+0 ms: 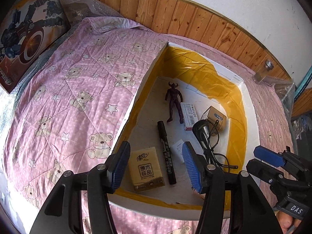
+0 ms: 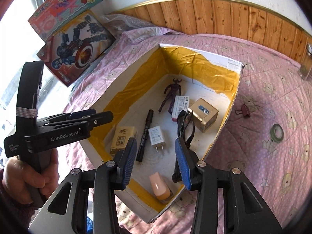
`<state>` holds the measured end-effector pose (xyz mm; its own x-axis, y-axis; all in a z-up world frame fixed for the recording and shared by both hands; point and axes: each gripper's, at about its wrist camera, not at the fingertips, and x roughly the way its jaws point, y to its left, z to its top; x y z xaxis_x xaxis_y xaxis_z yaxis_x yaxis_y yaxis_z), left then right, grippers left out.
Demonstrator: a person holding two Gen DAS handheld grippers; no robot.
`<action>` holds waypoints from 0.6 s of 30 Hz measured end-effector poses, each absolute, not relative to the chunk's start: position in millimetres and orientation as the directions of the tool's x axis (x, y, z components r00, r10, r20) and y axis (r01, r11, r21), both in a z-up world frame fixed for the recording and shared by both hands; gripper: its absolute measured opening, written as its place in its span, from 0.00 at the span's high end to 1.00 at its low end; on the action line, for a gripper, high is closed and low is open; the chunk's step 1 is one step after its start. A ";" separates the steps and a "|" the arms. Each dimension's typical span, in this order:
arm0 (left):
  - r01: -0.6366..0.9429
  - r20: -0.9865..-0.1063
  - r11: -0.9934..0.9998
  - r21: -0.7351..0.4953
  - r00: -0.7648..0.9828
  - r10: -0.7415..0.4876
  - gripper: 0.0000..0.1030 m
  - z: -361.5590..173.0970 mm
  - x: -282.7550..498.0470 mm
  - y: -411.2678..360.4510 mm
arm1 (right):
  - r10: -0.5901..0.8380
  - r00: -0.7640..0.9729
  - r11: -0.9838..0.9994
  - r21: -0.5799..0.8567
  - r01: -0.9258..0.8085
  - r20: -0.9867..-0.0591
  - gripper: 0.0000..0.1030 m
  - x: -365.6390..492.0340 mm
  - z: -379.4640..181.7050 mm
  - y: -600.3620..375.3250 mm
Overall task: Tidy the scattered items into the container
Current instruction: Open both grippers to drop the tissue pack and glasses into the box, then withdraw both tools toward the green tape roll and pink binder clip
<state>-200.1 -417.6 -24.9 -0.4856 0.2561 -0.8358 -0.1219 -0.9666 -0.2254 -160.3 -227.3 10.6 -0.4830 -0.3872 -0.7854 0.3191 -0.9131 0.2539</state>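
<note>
Both tongs hover over the open box with nothing between their blue pads. The right tongs [image 2: 156, 161] stand wide above the box's near end, at the lower centre of the right wrist view. The left tongs [image 1: 156, 167] are likewise spread and empty, lower centre of their own view, over the tissue pack [image 1: 146, 170] and black marker [image 1: 166, 152].

The container [image 2: 224, 120], a white box lined with yellow tape, sits open on the pink bear-print bed [image 2: 273, 156]. Inside it lie a dark toy figure [image 2: 172, 95], a gold box [image 2: 204, 114], a white plug adapter [image 2: 157, 137], a black cable [image 2: 183, 124] and a peach-coloured bottle [image 2: 159, 188] at the near edge. Most items seem already gathered.

Still loose on the quilt, at the right of the right wrist view, are a dark red binder clip [image 2: 244, 111] and a roll of green tape [image 2: 277, 131], both well apart from the box wall. The open stance probably suits reaching for one of these, with the right tongs nearer.
</note>
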 end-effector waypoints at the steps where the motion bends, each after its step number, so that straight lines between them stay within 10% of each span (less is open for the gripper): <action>1: -0.124 -0.835 -0.966 -0.229 -0.485 0.260 0.45 -23.9 -198.2 -416.9 | -0.387 -0.482 -0.913 0.253 0.320 -0.786 0.57 -159.0 10.6 -226.8; 18: -0.158 -0.829 -0.964 -0.214 -0.493 0.265 0.40 2.1 -151.1 -391.6 | -0.420 -0.495 -0.901 0.286 0.326 -0.761 0.55 -125.1 24.2 -210.9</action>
<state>-151.1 -391.6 2.1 -0.4927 0.2648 -0.8290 -0.1576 -0.9640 -0.2143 -125.1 -210.9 24.2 -0.4952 -0.4200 -0.7605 0.3258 -0.9013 0.2856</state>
